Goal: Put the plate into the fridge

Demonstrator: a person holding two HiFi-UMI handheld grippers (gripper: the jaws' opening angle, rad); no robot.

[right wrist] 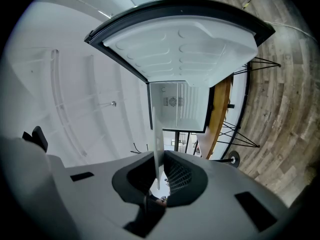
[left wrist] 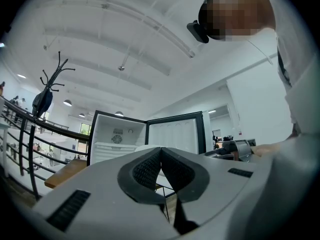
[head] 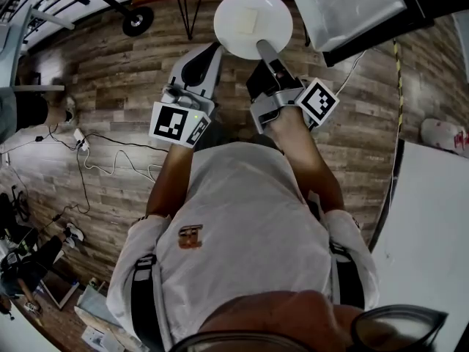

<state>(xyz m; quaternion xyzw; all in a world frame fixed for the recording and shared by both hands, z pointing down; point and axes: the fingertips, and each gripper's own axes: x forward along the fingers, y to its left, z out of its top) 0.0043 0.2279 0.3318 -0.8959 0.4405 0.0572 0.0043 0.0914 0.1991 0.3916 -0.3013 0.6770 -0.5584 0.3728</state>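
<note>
While right gripper (right wrist: pixel 161 173) clamps plate (right wrist: pixel 157 129) edge-on, head view, seemingly round

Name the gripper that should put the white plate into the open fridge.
Right. The right gripper clamps the round white plate by its rim, facing the open black-framed fridge. The left gripper is shut on nothing beside it.
</note>
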